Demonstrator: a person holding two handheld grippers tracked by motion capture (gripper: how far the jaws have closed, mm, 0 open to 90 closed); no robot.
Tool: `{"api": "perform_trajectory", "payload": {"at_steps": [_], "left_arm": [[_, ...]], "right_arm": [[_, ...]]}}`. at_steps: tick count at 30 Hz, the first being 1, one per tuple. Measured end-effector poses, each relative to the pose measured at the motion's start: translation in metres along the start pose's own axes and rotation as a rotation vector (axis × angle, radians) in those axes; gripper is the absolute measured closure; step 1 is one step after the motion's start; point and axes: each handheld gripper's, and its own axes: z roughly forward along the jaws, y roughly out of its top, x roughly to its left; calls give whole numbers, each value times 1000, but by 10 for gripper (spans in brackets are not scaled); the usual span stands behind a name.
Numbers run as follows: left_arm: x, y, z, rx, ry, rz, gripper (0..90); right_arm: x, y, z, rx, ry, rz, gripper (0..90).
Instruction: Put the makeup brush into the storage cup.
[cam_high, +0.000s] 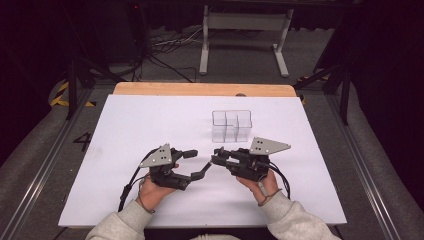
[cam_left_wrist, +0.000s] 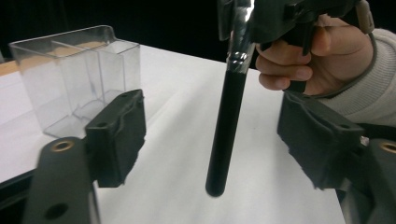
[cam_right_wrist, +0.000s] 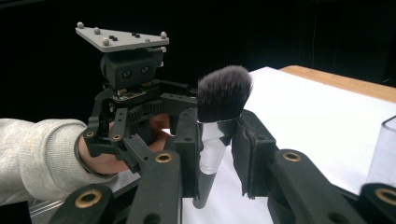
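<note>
Makeup brush (cam_right_wrist: 219, 121) clamped at its silver ferrule by right gripper (cam_right_wrist: 215, 154), bristles up, black handle (cam_left_wrist: 226, 126) hanging free between wide-open empty jaws of left gripper (cam_high: 196, 165), over the white tabletop (cam_high: 150, 120) toward its near edge, clear compartment box (cam_high: 231, 125) just beyond.

The white worktop (cam_high: 150, 125) is brightly and evenly lit from above, while the floor and stands beyond it sink into near black. Shadows on the worktop are soft and faint; the brush (cam_left_wrist: 226, 126) casts a pale, blurred shadow to its left. A glare streak runs along the brush's silver collar. The clear box (cam_left_wrist: 74, 74) catches dull reflections on its walls. In both gripper views the nearest black parts at the bottom are out of focus and the picture is slightly grainy.
</note>
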Motion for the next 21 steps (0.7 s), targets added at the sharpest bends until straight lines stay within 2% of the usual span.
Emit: {"api": "perform_trajectory", "payload": {"at_steps": [3, 6, 9, 11, 13, 21], "left_arm": [[2, 1, -4, 10, 31, -13, 121], [4, 2, -6, 1, 35, -33, 73], [4, 2, -9, 3, 56, -18, 54], [3, 3, -10, 1, 56, -28, 43], [4, 3, -12, 1, 71, -16, 38], [4, 4, -18, 15, 105, -18, 29]], "right_arm": [[0, 5, -1, -3, -10, -13, 725], [-1, 9, -3, -2, -18, -24, 725], [-1, 13, -4, -2, -28, -36, 725], [-2, 16, -5, -3, -37, -45, 725], [-3, 20, -7, -4, -48, -54, 725], [-7, 31, -12, -5, -82, -76, 725]]}}
